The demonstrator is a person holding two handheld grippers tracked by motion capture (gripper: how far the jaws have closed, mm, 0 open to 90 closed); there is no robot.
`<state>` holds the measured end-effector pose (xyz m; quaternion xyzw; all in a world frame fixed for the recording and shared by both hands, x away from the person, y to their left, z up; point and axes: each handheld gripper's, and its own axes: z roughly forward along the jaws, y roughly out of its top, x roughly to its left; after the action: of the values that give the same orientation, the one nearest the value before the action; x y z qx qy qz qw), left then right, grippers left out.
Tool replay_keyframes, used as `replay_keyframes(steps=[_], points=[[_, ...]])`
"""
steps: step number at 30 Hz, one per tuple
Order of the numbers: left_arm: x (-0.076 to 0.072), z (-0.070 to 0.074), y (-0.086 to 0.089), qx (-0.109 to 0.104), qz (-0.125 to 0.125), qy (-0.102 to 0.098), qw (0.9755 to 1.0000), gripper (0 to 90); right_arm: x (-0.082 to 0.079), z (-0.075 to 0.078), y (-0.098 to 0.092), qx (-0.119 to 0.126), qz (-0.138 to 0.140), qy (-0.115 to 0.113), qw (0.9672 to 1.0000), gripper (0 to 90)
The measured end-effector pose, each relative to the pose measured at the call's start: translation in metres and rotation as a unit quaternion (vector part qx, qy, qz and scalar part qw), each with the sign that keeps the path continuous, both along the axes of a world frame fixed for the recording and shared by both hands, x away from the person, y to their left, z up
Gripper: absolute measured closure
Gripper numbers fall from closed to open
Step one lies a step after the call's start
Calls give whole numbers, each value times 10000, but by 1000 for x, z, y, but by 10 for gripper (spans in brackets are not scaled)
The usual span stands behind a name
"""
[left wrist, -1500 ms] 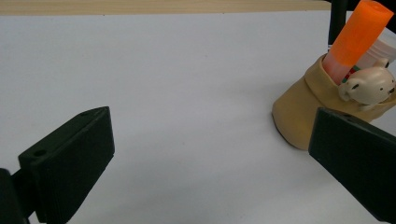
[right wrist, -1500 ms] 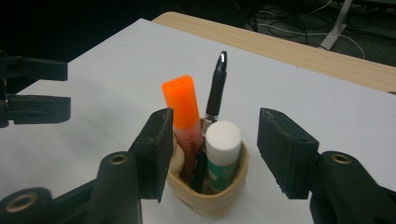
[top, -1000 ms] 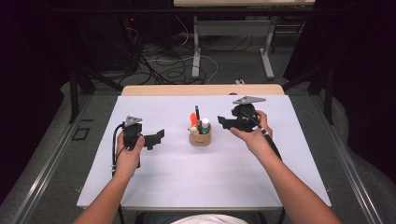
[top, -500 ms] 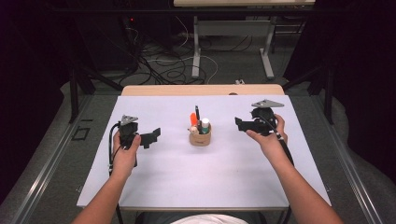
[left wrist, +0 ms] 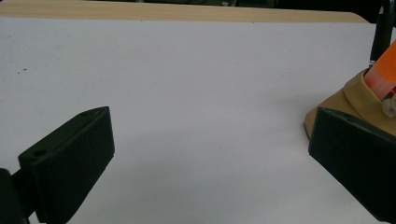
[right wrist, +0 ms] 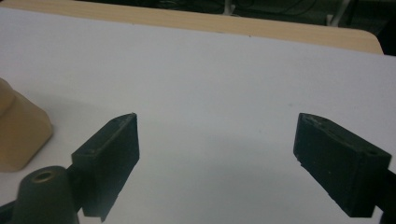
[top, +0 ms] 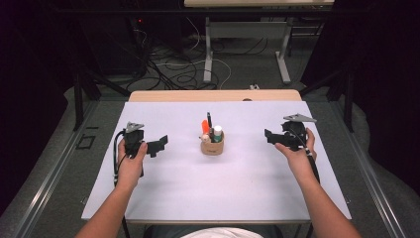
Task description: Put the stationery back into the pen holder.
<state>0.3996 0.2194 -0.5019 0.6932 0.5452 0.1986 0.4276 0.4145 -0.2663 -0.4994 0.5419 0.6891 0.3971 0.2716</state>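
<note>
A tan cup (top: pixel 212 147) stands mid-table holding an orange marker (top: pixel 205 126), a black pen (top: pixel 209 119) and a white-capped item. My left gripper (top: pixel 159 145) sits to its left, pointing at it, open and empty. In the left gripper view its jaws (left wrist: pixel 210 126) stand wide, with the cup (left wrist: pixel 336 105) and orange marker (left wrist: pixel 385 70) beyond the right jaw. My right gripper (top: pixel 270 136) is well right of the cup; its jaws have just been opening, with nothing between them. In the right gripper view they (right wrist: pixel 217 123) frame bare white surface, the cup (right wrist: pixel 21 135) at far left.
A white sheet (top: pixel 223 188) covers the table, with a wooden strip (top: pixel 213 95) along the far edge. Beyond it are cables on the floor and the legs of another table. Both forearms come in from the bottom.
My right hand has moved to the right, away from the cup, and sunk a little toward the table. The left hand has stayed put.
</note>
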Motion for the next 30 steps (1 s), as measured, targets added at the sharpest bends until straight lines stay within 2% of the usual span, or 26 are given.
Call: replay_keyframes(steps=[3, 9, 13, 15, 20, 24, 30], points=[[1, -1, 2, -9, 34, 13, 10000, 3, -1, -7, -5, 99, -58, 84, 9999, 42], [2, -4, 6, -44, 99, 22, 9999, 3, -3, -19, -12, 39, -110, 150, 9998, 0], [4, -5, 9, -27, 107, 22, 9999, 3, -4, -25, -15, 85, -131, 181, 9997, 0], [4, -5, 10, -14, 109, 31, 9999, 3, -3, -26, -17, 127, -194, 269, 9994, 0], [5, -6, 12, -19, 126, 61, 9999, 3, -1, -32, -19, 20, -428, 334, 9985, 0], [6, -7, 12, -25, 154, 53, 9999, 3, -1, -36, -20, -52, -447, 362, 9983, 0], [7, -11, 13, 2, 144, 97, 9998, 3, -1, -39, -22, -34, -513, 420, 9978, 0]])
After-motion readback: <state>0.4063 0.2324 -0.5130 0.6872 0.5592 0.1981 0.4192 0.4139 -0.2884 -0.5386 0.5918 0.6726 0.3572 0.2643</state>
